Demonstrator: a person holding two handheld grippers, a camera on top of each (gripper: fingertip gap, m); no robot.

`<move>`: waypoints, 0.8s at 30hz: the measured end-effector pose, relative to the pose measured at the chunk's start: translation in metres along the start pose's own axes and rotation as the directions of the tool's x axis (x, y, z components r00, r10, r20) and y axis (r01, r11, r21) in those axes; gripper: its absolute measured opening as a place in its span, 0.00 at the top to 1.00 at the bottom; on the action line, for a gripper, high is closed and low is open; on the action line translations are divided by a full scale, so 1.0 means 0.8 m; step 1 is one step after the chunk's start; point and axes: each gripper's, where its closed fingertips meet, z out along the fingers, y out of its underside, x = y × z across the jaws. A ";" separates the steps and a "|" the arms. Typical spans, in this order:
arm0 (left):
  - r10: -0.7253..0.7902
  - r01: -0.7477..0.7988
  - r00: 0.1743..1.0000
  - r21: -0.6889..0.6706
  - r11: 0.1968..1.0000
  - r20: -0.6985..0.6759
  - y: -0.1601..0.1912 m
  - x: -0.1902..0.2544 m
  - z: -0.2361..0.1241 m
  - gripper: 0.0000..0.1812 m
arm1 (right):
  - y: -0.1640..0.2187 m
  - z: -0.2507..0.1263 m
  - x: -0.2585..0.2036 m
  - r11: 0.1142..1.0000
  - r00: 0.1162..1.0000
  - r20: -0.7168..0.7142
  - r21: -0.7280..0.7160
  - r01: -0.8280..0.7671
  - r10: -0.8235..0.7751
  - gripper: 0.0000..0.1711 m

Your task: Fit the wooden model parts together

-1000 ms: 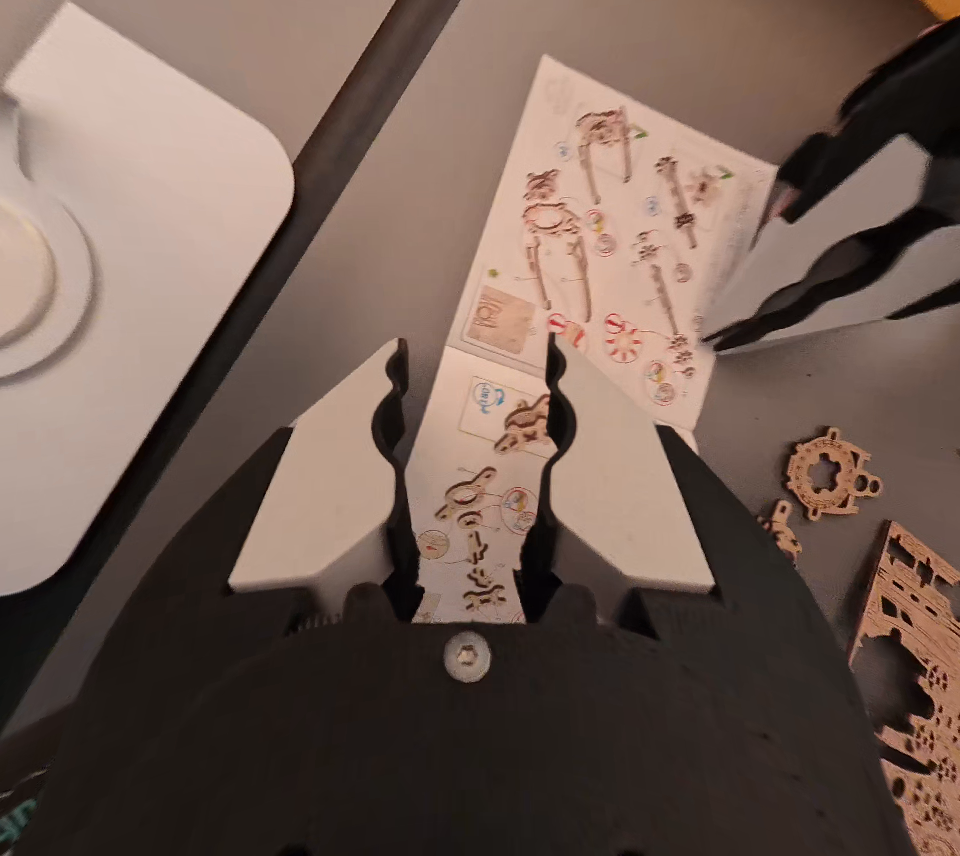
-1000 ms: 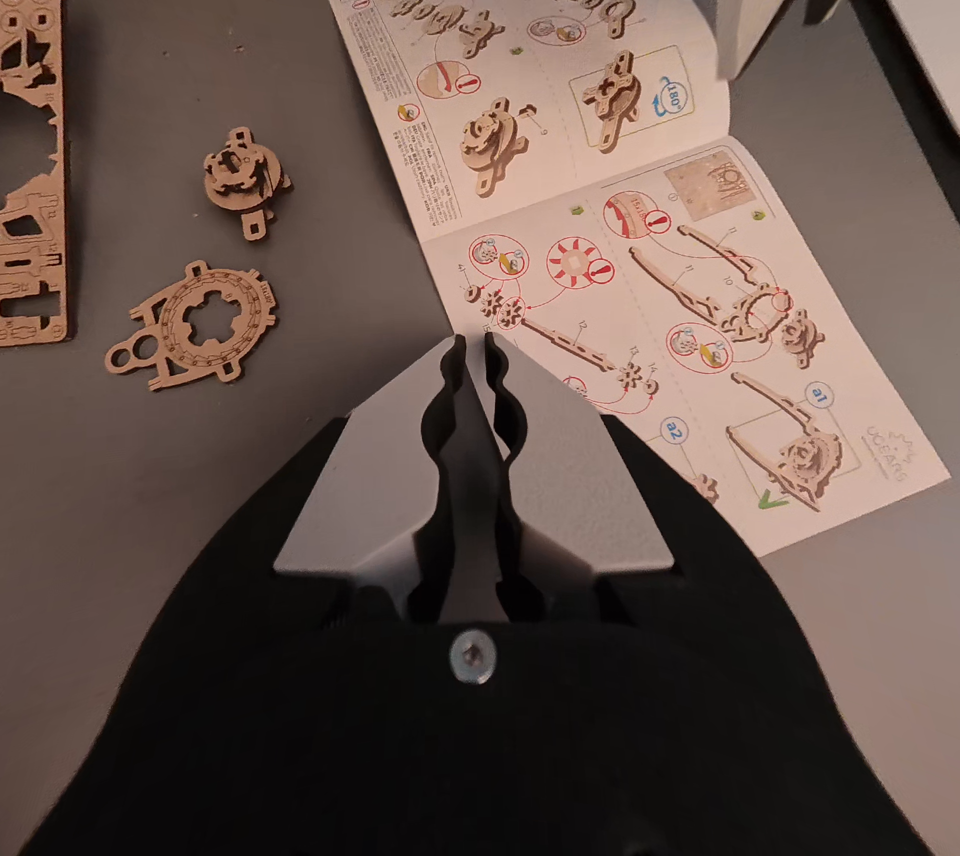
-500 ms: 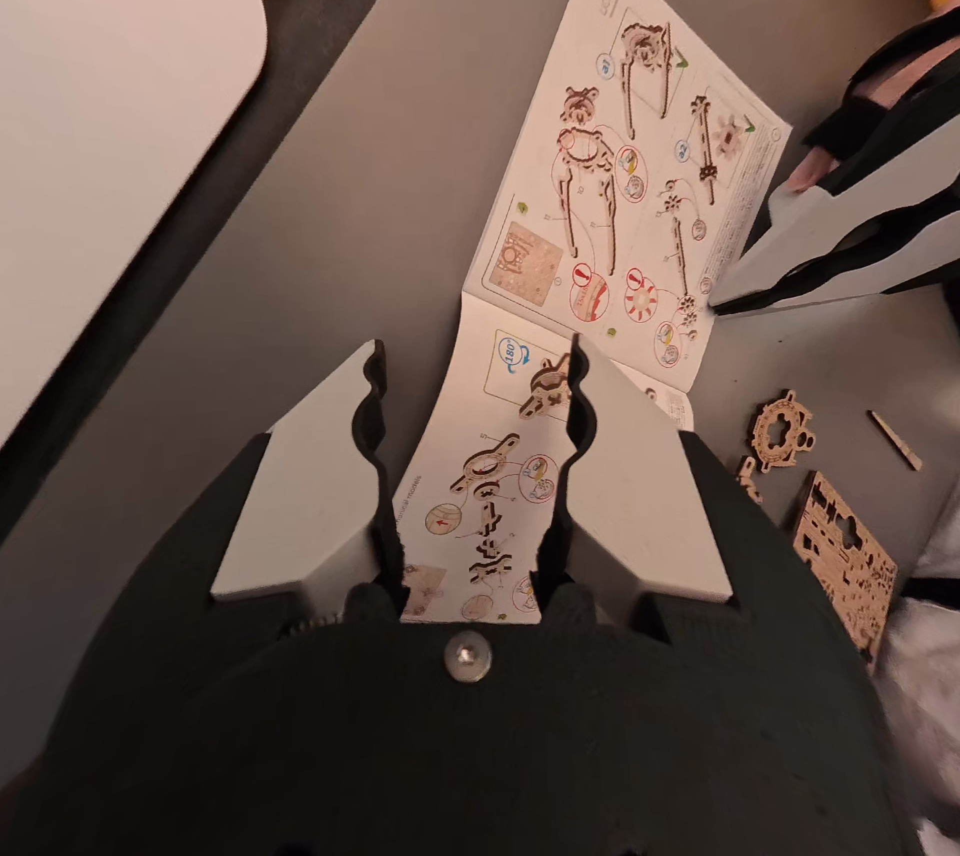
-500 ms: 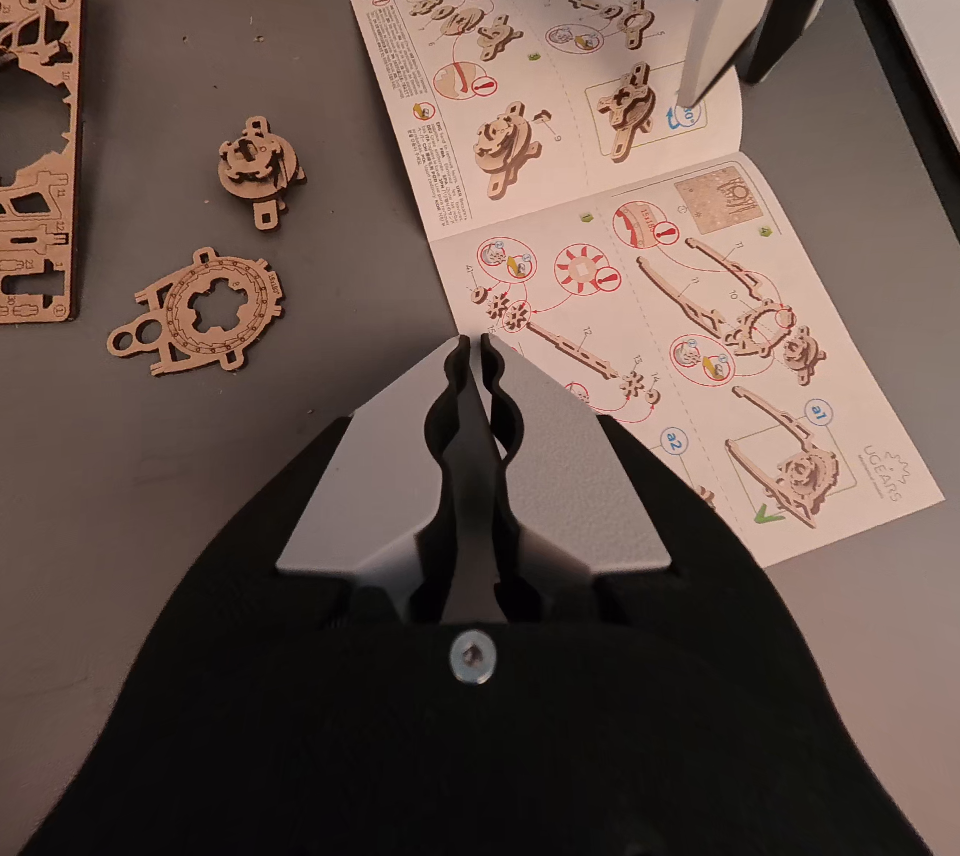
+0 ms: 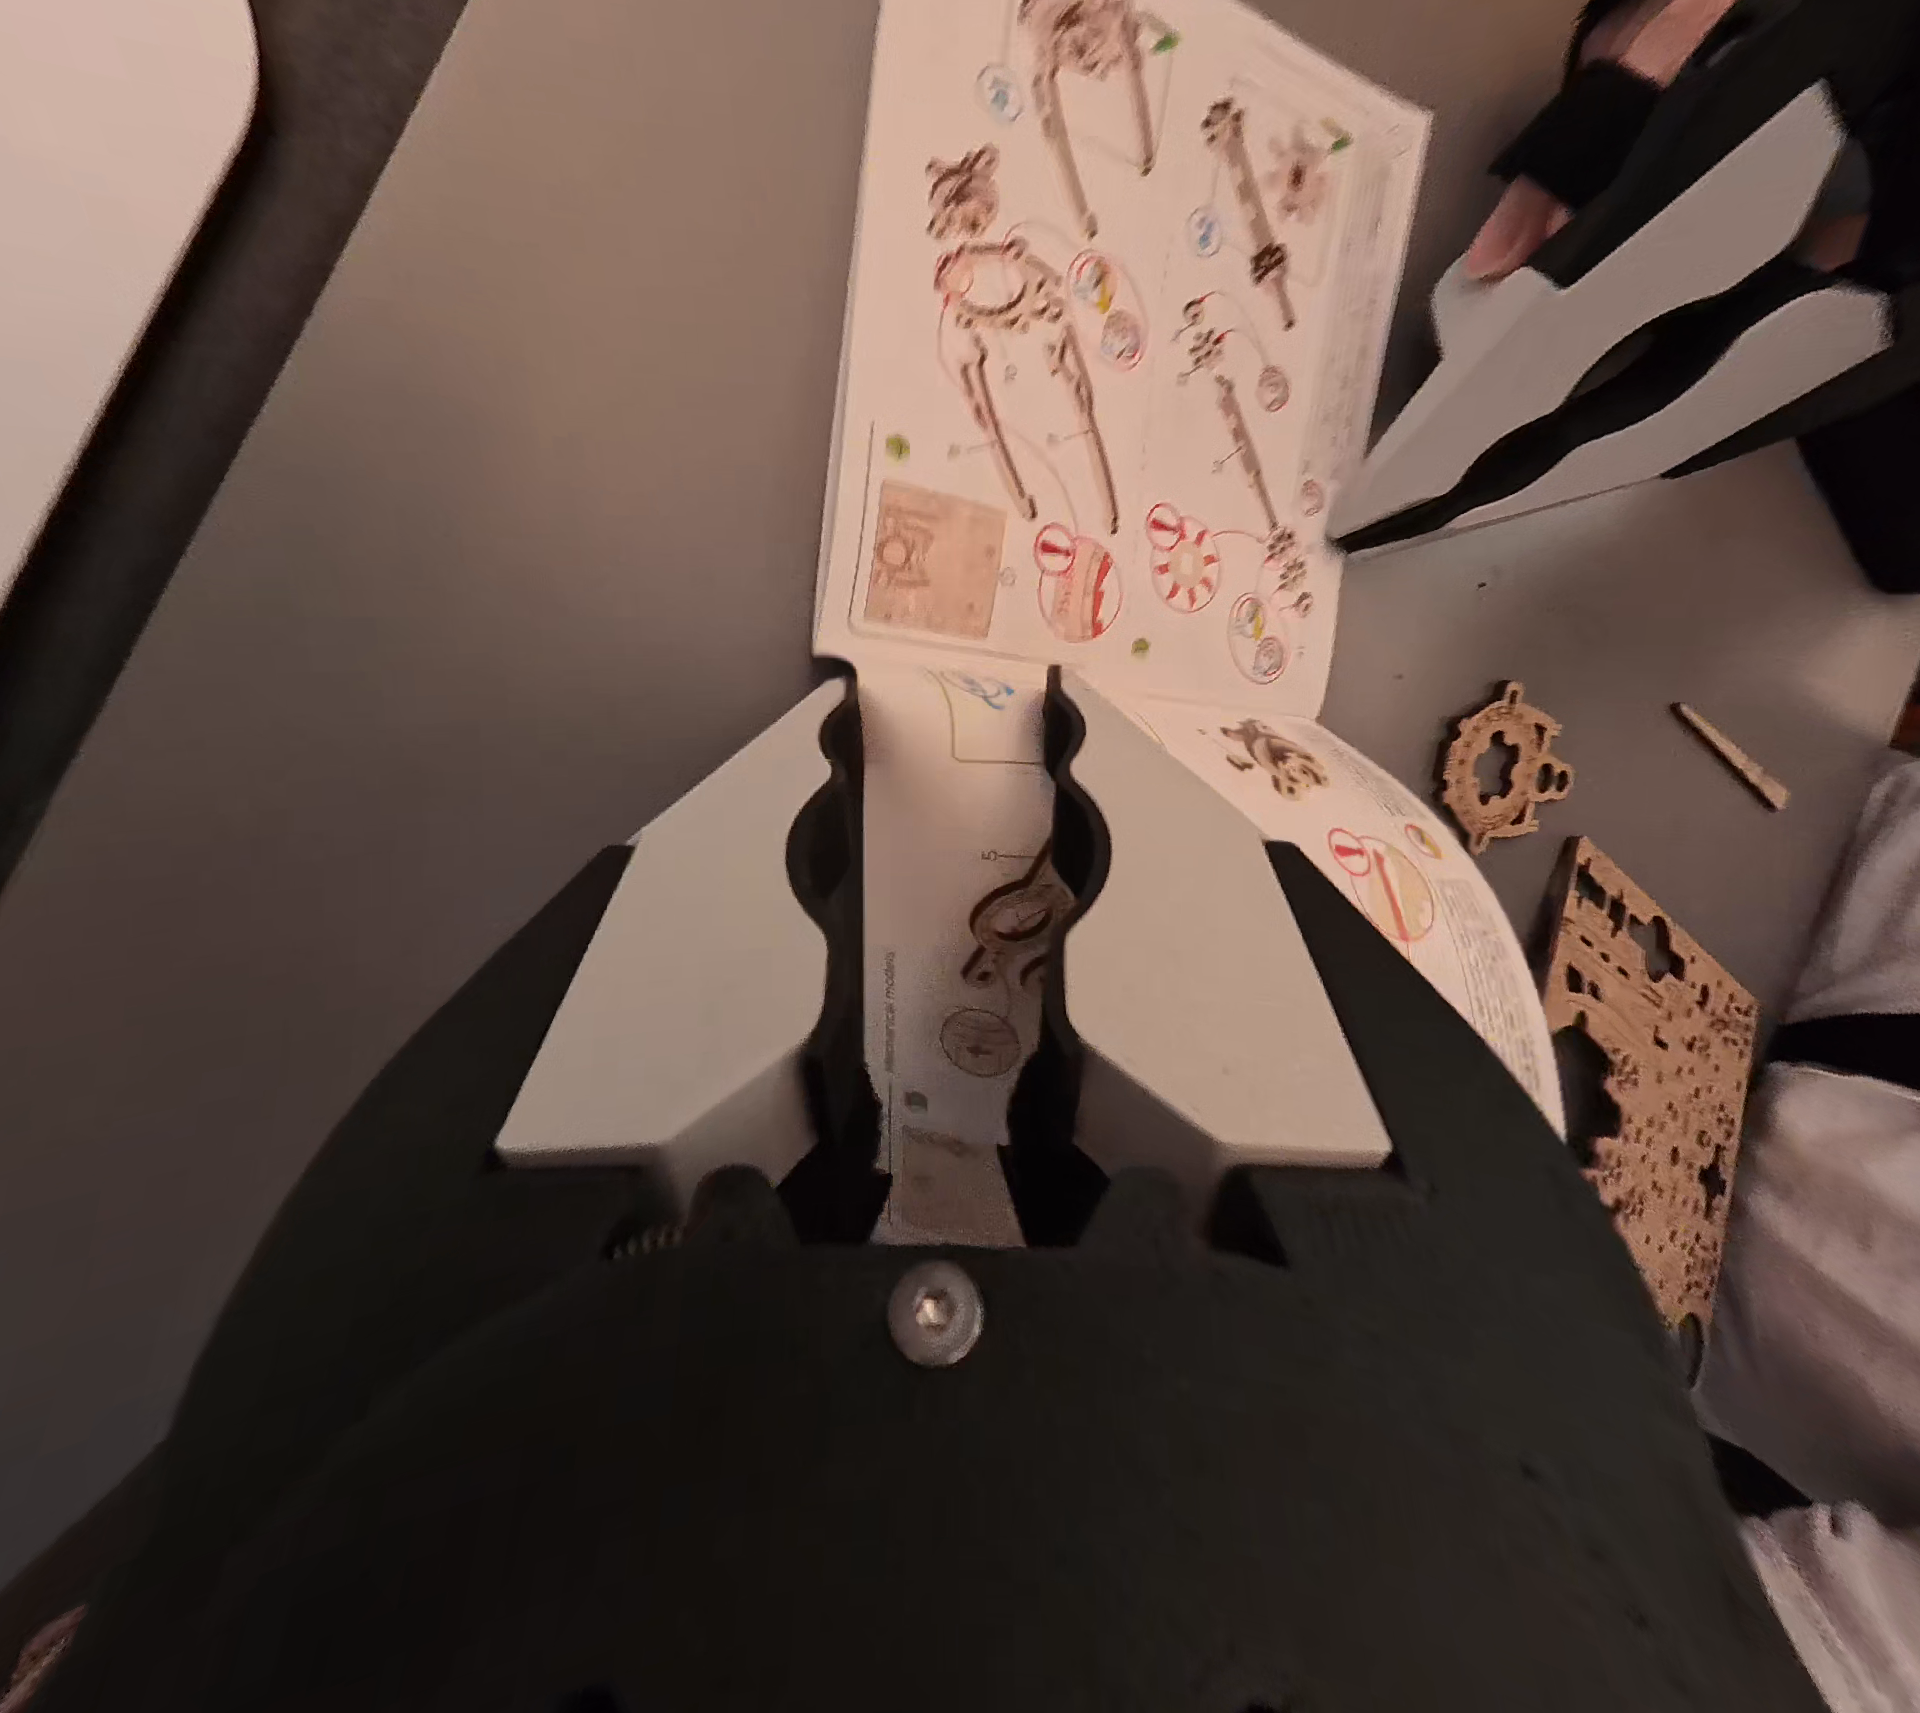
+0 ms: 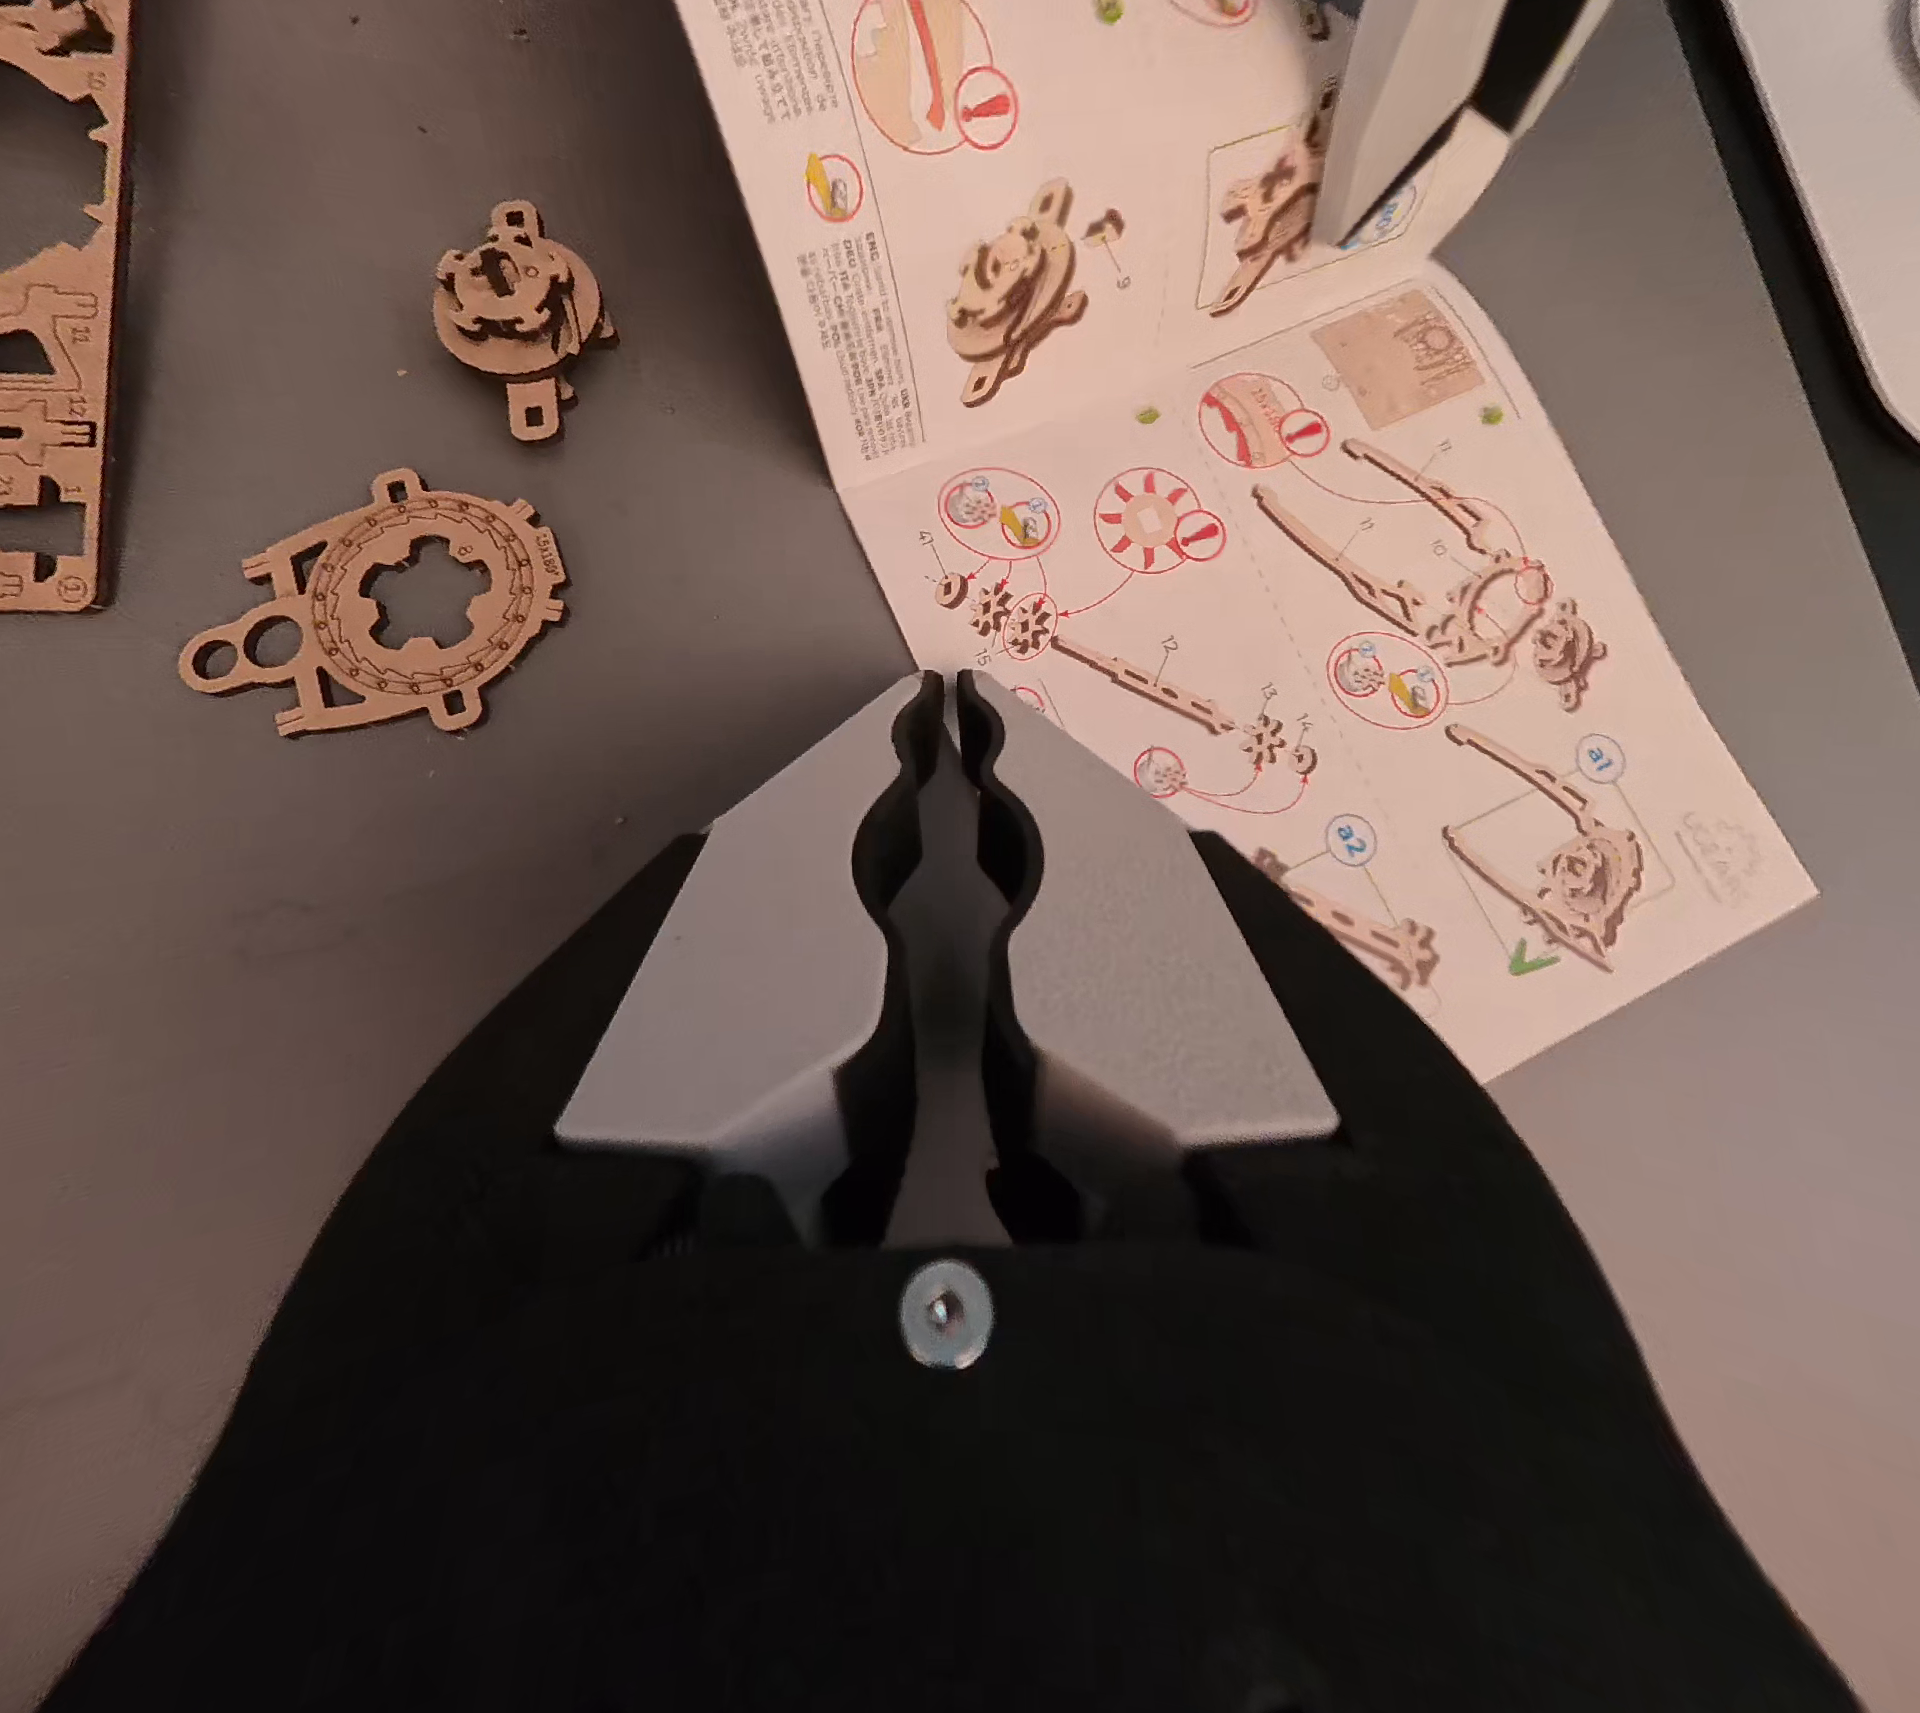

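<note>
Grey tabletop (image 6: 312, 988), dark strip and a white rounded object (image 5: 94, 209) off to the left gripper's left; bare table on that side, and bare table directly left of the right gripper too. Instruction sheet (image 6: 1299, 583) lies unfolded ahead of both grippers, its near half curled up off the table. Left gripper (image 5: 951, 697) has its jaws a moderate gap apart with the lifted edge of the sheet between them; whether the pads actually press the paper, cannot tell. Right gripper (image 6: 943, 678) has its tips almost together, only a thin slit, nothing between them, tip just at the sheet's left edge. Wooden parts sit left of the right gripper, apart from each other: flat ring piece (image 6: 384, 603) near, small assembled hub (image 6: 520, 313) beyond it, punched-out wooden sheet (image 6: 52, 209) at the far left edge
</note>
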 end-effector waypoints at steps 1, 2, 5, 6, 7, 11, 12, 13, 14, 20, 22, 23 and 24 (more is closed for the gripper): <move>0.009 -0.009 1.000 0.019 1.000 -0.007 -0.004 0.003 -0.003 0.84 | 0.000 0.000 0.000 1.000 1.000 -0.005 -0.002 0.011 -0.011 0.99; 0.027 -0.027 1.000 0.030 0.999 -0.003 -0.006 0.005 -0.007 0.84 | 0.000 0.000 0.000 1.000 1.000 -0.011 -0.005 0.021 -0.022 0.99; 0.109 -0.109 0.993 0.014 0.994 0.055 -0.005 0.006 -0.013 0.85 | -0.001 0.001 -0.001 0.999 0.999 -0.022 -0.012 0.046 -0.046 0.99; 0.137 -0.137 0.988 0.006 0.990 0.076 -0.004 0.006 -0.014 0.85 | -0.001 0.001 -0.001 0.999 0.998 -0.023 -0.013 0.050 -0.050 0.99; 0.158 -0.159 0.983 0.001 0.987 0.094 -0.004 0.006 -0.015 0.86 | -0.001 0.001 -0.002 0.999 0.998 -0.022 -0.011 0.050 -0.051 0.99; 0.214 -0.217 0.968 0.002 0.976 0.134 -0.008 0.007 -0.020 0.87 | -0.001 0.001 -0.002 0.999 0.999 -0.010 -0.004 0.039 -0.039 0.99; 0.235 -0.238 0.961 0.001 0.971 0.146 -0.009 0.007 -0.022 0.88 | -0.001 0.001 -0.002 0.999 0.999 -0.008 -0.002 0.040 -0.040 0.99; 0.260 -0.263 0.953 0.000 0.965 0.158 -0.010 0.008 -0.023 0.88 | -0.001 0.001 -0.003 0.999 0.999 -0.004 0.000 0.041 -0.041 0.99; 0.286 -0.290 0.943 -0.001 0.957 0.169 -0.011 0.010 -0.024 0.88 | -0.001 0.001 -0.003 0.999 0.999 0.001 0.003 0.040 -0.040 0.99; 0.415 -0.420 0.882 -0.029 0.907 0.222 -0.016 0.020 -0.025 0.88 | -0.009 -0.006 -0.009 0.998 0.998 0.065 0.066 0.007 -0.011 0.94; 0.456 -0.461 0.858 -0.038 0.887 0.239 -0.017 0.022 -0.025 0.88 | -0.026 -0.017 -0.004 0.989 0.998 0.058 0.145 -0.013 0.004 0.93; 0.470 -0.475 0.849 -0.041 0.879 0.241 -0.018 0.024 -0.024 0.88 | -0.035 -0.024 0.002 0.981 0.999 0.042 0.191 -0.031 0.023 0.92; 0.487 -0.491 0.841 -0.043 0.870 0.237 -0.018 0.027 -0.023 0.88 | -0.045 -0.032 0.013 0.969 0.999 0.005 0.241 -0.051 0.051 0.90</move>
